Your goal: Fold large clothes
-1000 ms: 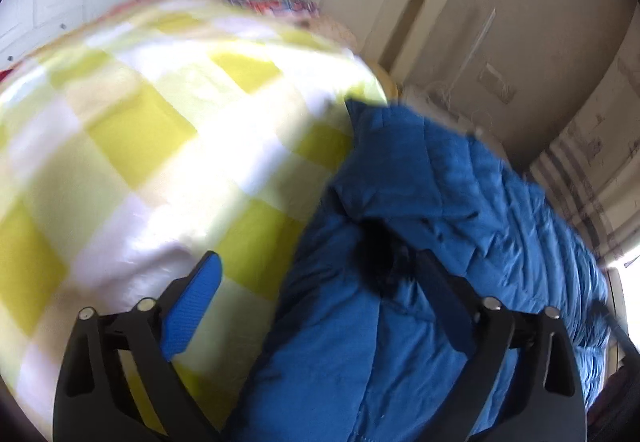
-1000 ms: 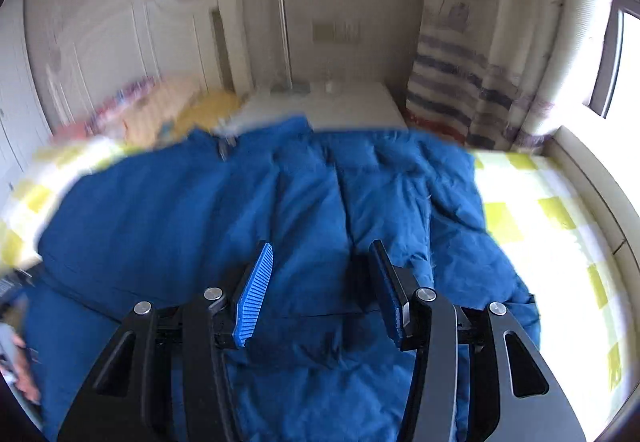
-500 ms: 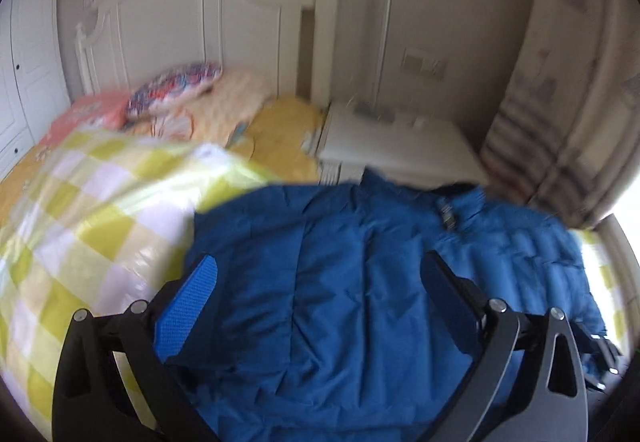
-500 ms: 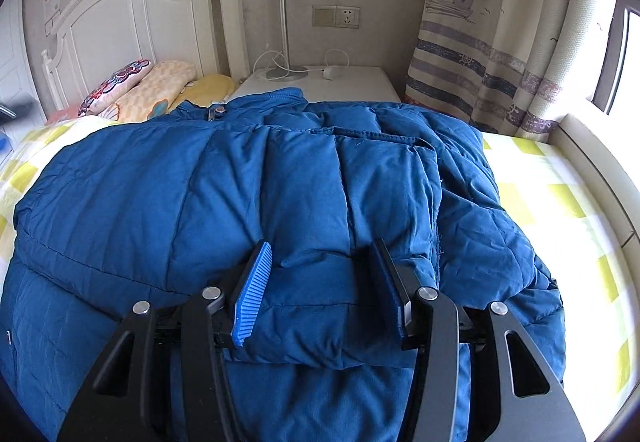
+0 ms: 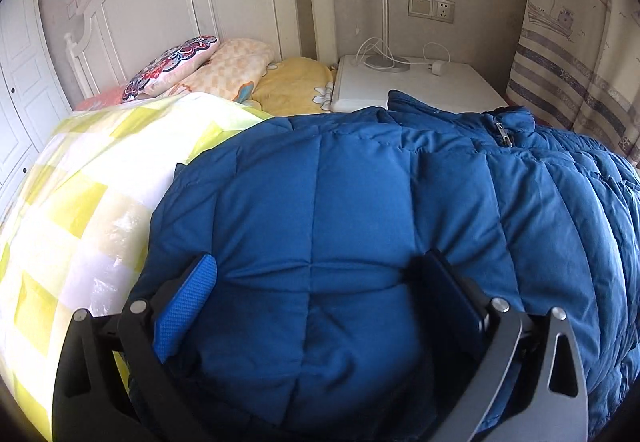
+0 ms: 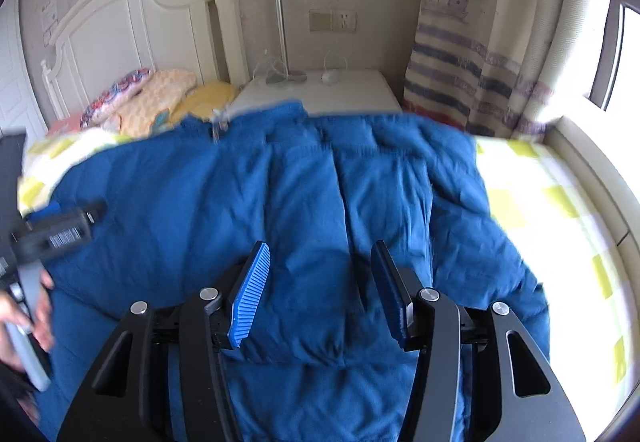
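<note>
A big blue down jacket (image 5: pixel 360 182) lies spread across the bed, its collar and zipper pull (image 5: pixel 502 132) toward the bedside table. My left gripper (image 5: pixel 320 258) hangs low over the jacket's left part with its jaws wide apart; puffy fabric bulges up between them, and the pads do not squeeze it. In the right wrist view the jacket (image 6: pixel 200 202) has a thick folded edge. My right gripper (image 6: pixel 320 246) is shut on that fold, which fills the gap between the pads. The left gripper (image 6: pixel 68 216) and a hand (image 6: pixel 24 314) show at that view's left edge.
A yellow and white checked bedcover (image 5: pixel 80 202) lies under the jacket and shows on both sides (image 6: pixel 540 210). Pillows (image 5: pixel 176 62) rest against the white headboard (image 5: pixel 180 2). A white bedside table (image 5: pixel 440 82) carries a lamp pole and cables. A striped curtain (image 6: pixel 460 54) hangs at the right.
The left gripper swung from the checked cover to over the jacket, rolled level, and its jaws spread wider. It now shows at the left of the right view. The right gripper stayed put.
</note>
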`<state>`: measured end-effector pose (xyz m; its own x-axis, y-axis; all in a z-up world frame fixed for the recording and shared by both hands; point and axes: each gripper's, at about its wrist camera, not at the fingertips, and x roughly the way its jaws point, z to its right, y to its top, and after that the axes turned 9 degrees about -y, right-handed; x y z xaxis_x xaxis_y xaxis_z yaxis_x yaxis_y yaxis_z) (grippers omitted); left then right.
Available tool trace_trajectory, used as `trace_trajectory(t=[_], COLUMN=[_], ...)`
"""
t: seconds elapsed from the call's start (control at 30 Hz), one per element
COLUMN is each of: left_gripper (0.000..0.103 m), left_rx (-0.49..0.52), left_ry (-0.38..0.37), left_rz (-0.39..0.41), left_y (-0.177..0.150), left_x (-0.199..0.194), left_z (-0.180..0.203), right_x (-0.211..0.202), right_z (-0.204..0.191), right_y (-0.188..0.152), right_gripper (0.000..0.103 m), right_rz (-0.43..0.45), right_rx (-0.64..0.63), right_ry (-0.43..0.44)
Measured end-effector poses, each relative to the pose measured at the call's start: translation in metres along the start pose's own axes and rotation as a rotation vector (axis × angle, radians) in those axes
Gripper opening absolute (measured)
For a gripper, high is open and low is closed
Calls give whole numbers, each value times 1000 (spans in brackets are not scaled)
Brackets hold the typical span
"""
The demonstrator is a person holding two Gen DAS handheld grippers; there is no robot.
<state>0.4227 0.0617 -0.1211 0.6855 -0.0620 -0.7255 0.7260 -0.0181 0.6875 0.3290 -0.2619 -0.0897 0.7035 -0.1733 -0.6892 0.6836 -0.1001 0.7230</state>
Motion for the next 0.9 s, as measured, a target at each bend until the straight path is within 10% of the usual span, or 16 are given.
trace_trajectory(t=[0.17,0.3,0.9], left_gripper=[101,101,101], left_rx=[2,2,0], left_ry=[4,3,7], left_rz=[-2,-2,-4], left_y=[1,1,1], left_x=[-1,-1,0], left_z=[4,3,2], right_x=[15,76,68], right_z=[-21,-23,7], right_y=[46,52,50], right_gripper=[73,75,80], right_rz=[69,-81,-96], right_rx=[-85,-95,-9], right_ry=[-61,-89,-63])
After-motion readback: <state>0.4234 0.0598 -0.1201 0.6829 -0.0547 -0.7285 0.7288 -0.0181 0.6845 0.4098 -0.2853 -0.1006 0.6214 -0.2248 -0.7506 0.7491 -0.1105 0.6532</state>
